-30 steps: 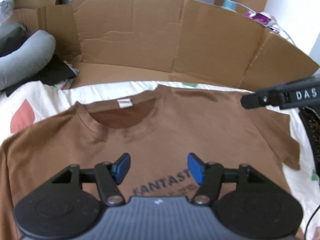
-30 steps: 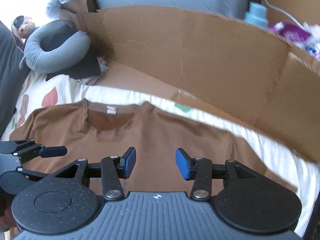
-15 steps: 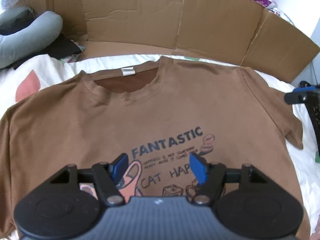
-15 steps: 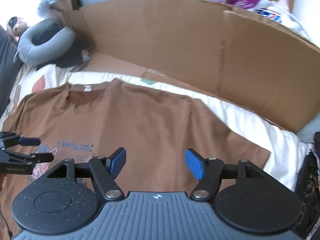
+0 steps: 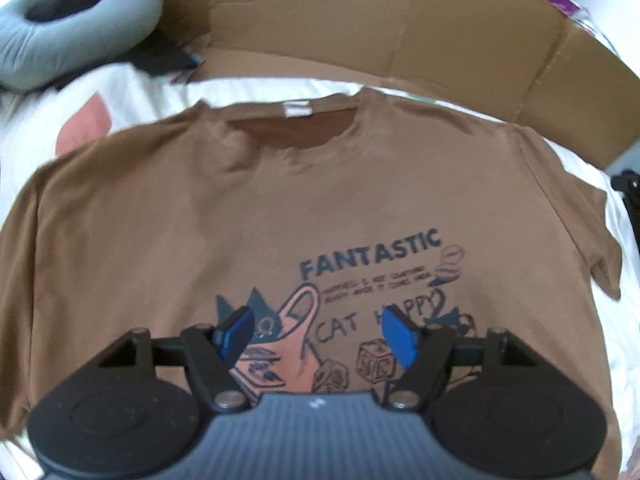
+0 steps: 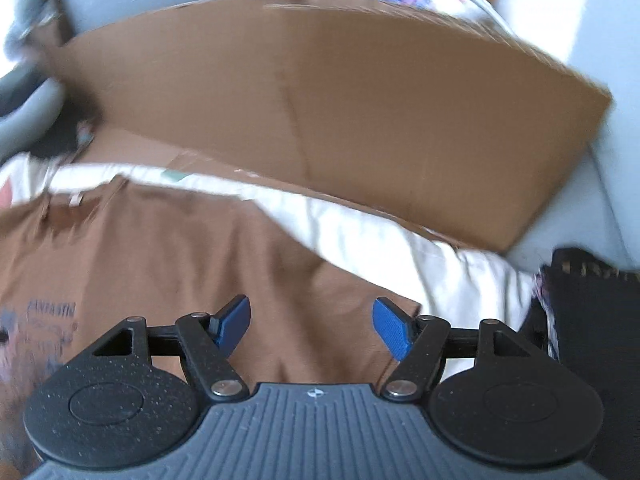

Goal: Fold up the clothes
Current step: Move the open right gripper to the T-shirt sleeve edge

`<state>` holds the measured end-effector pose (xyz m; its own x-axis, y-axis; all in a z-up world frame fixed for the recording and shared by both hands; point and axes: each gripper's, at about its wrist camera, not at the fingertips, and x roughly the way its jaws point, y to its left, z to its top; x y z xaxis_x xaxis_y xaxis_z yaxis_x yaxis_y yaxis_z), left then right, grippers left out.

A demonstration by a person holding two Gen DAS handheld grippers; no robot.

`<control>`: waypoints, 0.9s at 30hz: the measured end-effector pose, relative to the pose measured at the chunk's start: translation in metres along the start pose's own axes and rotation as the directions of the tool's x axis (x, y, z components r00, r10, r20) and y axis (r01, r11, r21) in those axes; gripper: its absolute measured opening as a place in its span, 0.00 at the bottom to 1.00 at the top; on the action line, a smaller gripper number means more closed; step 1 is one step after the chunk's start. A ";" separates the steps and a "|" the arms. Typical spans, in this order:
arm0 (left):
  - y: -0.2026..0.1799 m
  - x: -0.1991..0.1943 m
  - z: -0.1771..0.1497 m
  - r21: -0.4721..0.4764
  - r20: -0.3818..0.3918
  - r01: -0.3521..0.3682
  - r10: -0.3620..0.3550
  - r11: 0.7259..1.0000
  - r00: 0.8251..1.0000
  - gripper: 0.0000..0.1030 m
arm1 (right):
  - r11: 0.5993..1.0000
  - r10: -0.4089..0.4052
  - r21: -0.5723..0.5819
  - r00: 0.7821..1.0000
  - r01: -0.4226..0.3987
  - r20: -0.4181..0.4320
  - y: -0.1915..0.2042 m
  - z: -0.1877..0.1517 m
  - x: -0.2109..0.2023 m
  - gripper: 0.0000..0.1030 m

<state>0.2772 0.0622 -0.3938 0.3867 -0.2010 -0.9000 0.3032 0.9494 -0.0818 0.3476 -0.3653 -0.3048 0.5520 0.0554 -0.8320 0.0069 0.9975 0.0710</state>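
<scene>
Whole setup sits on a bed with a white sheet (image 5: pixel 132 100) that has a pinkish leaf print, and a flattened cardboard box (image 5: pixel 380 28) stands across the top of the frame like a wall. Grey neck pillow (image 5: pixel 60 52) is in the upper left, bright daylight washing out the upper right corner.

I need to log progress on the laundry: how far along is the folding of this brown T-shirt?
Done: the T-shirt lies spread flat, print up, on the white sheet. In hand: nothing; the left gripper is open above the print and the right gripper is open above the shirt's right sleeve, gripping no cloth. Left: every fold; both sleeves lie unfolded.
</scene>
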 end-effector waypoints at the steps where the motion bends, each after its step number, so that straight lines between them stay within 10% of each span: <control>1: 0.003 0.001 0.000 -0.012 -0.003 -0.004 0.004 1.000 1.000 0.71 | 1.000 0.003 0.031 1.000 -0.002 -0.008 -0.007 0.001 0.004 0.70; 27: 0.019 0.028 0.005 -0.053 -0.022 0.031 -0.032 0.998 0.999 0.71 | 0.925 -0.039 0.367 0.984 0.101 -0.171 -0.083 0.007 0.071 0.43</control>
<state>0.2976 0.0737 -0.4182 0.3580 -0.2259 -0.9060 0.2680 0.9543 -0.1320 0.3919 -0.4443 -0.3656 0.4005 0.0232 -0.9160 0.3683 0.9113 0.1840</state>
